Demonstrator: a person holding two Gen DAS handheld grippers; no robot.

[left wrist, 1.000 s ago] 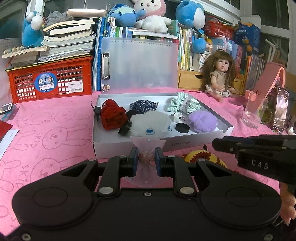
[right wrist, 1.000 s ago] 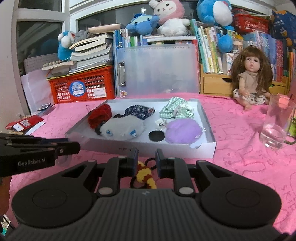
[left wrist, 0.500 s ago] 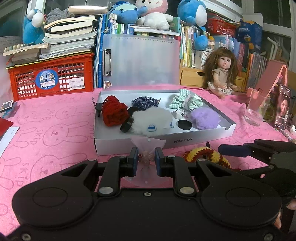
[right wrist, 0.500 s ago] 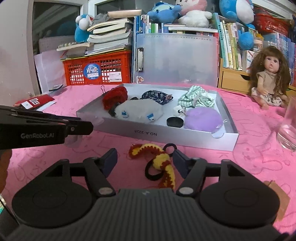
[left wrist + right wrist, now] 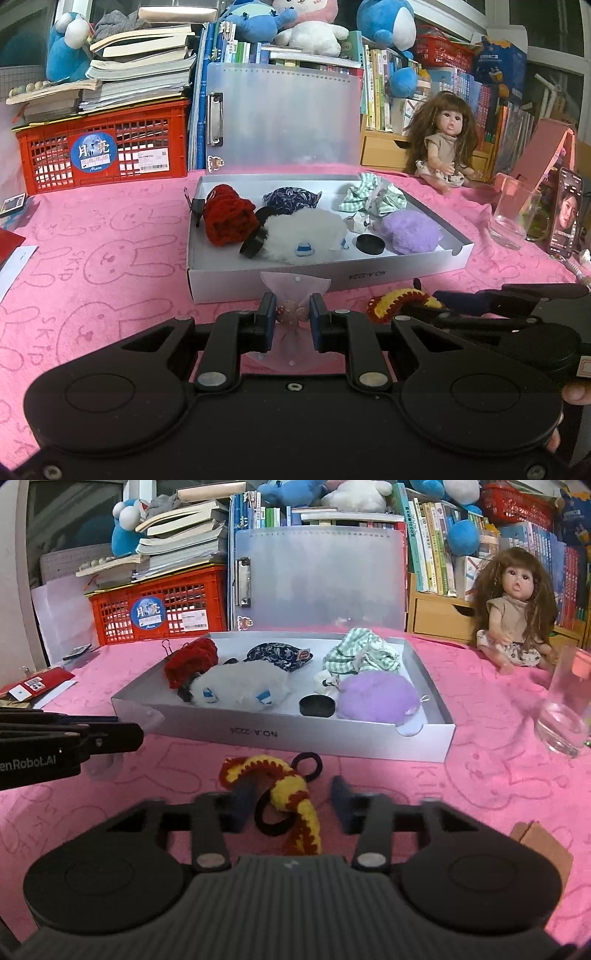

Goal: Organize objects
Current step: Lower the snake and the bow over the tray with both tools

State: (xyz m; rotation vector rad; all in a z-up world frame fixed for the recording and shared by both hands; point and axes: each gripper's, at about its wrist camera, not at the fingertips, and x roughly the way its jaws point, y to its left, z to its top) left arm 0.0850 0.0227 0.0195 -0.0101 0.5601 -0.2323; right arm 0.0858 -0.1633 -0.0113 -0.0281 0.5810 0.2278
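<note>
Scrunchie (image 5: 258,768), red and yellow with a black elastic loop: where does it lie? (DESK)

On the pink cloth (image 5: 480,775) at lower centre of the right wrist view, just in front of the white box (image 5: 258,734) and outside it. (PHOTOGRAPHER)

What has just changed? (DESK)

A second ago the right gripper (image 5: 290,801) was pinched on it. Half a second ago the fingers stood wide and the scrunchie lay free on the cloth. Now the jaws are closing again, blurred, with the scrunchie between them; the pads do not visibly press on it yet. The left gripper (image 5: 292,314) has not stirred and stays clamped on the pink bow (image 5: 295,284). (PHOTOGRAPHER)

And for the tidying? (DESK)

It reads as a second try at the grip. Neither piece has joined the woolly items in the box, so two drops look outstanding. (PHOTOGRAPHER)

Do the two views differ? (DESK)

Yes. The left wrist view shows the bow held by its beaded middle, at lower centre, while the scrunchie is half hidden behind the right gripper at lower right. The right wrist view shows the whole scrunchie and its loop, but the bow is only a pale shape under the left gripper at the left edge. (PHOTOGRAPHER)
</note>
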